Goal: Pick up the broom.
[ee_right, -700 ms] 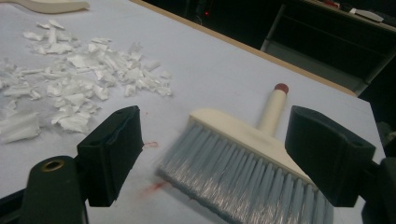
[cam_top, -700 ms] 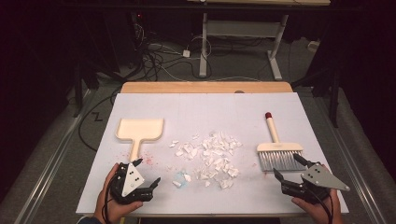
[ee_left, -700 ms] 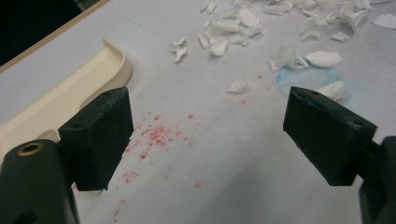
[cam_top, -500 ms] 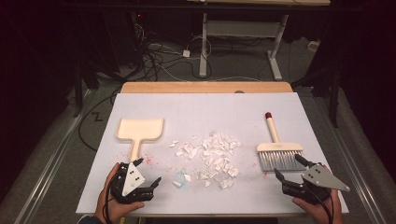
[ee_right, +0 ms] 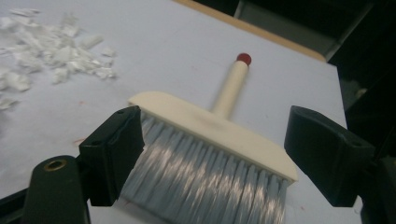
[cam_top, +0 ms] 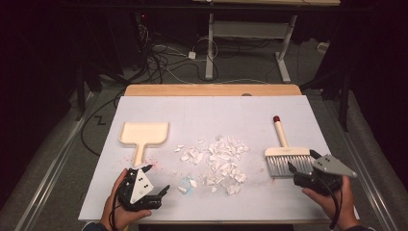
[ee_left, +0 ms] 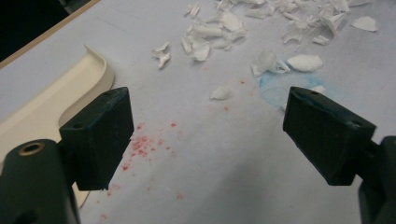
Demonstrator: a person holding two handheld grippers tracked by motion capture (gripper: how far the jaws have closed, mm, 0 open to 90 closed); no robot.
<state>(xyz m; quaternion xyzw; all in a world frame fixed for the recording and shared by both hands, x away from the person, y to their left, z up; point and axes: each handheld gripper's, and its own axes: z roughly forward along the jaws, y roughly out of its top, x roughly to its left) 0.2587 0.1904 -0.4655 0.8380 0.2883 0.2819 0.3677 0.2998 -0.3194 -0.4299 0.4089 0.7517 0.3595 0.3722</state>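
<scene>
Pointing away, brush [cam_top: 287, 153] handle; bristles nearest.

A: Quick count, what's on the table [cam_top: 159, 106]?
B: 1 dustpan [cam_top: 143, 134], 1 brush [cam_top: 287, 155], 1 heap of white scraps [cam_top: 216, 161] – too many bits to count.
A: Stains?
B: 2: 1 red speckled patch [ee_left: 144, 144], 1 blue smudge [ee_left: 275, 86].
A: Tongs?
B: 2 – left tongs [cam_top: 156, 180], right tongs [cam_top: 300, 161], 2 jaws ea.
</scene>
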